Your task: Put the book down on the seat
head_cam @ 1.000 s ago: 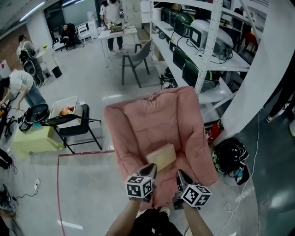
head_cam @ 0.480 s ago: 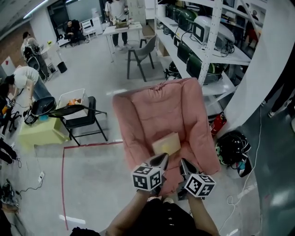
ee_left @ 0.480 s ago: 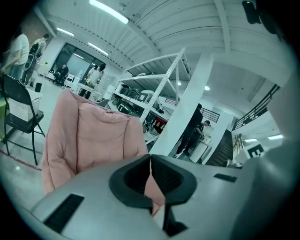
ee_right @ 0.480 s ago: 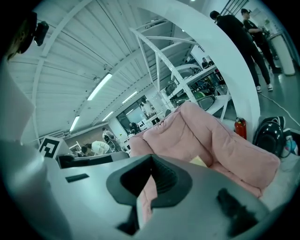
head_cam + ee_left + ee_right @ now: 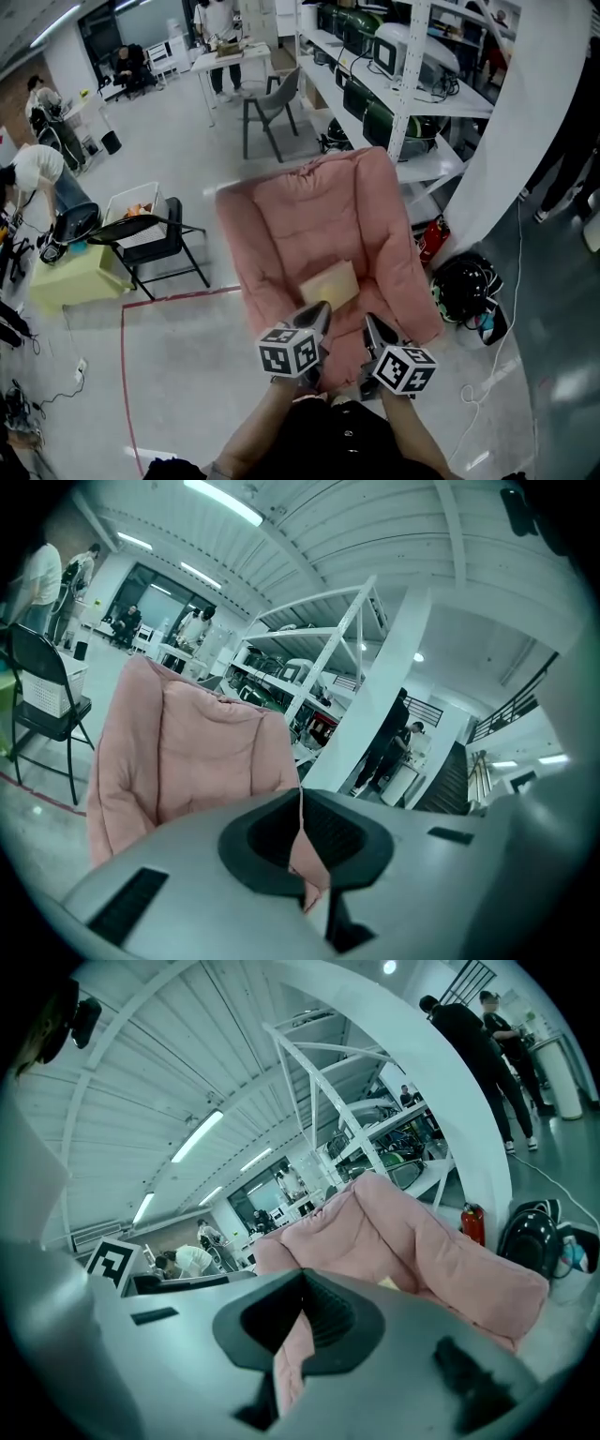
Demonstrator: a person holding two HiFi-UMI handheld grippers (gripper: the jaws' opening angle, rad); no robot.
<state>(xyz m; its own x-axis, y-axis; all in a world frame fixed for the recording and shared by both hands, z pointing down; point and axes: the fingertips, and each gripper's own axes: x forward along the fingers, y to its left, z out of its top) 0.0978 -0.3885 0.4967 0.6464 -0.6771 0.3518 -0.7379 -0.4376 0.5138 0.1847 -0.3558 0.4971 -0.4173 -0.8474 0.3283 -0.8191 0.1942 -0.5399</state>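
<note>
A tan book (image 5: 328, 284) lies flat on the seat of the pink armchair (image 5: 281, 225), apart from both grippers. My left gripper (image 5: 319, 311) hovers just in front of the book's near edge, jaws shut and empty. My right gripper (image 5: 369, 323) hangs beside it to the right, also shut with nothing in it. In the left gripper view the closed jaws of the left gripper (image 5: 301, 803) point at the chair's pink back (image 5: 187, 752). The right gripper view shows the closed right gripper (image 5: 302, 1288) and a sliver of the book (image 5: 388, 1283).
A black folding chair (image 5: 150, 246) with a white basket stands to the left, beside a red floor line (image 5: 127, 356). White shelving (image 5: 412, 84) with monitors rises behind the armchair. A black bag (image 5: 464, 291) and a red extinguisher (image 5: 431, 239) lie to the right. People work far back.
Both grippers stay together at the seat's front edge, and the book lies still on the seat. Only the head view has shifted a little.
</note>
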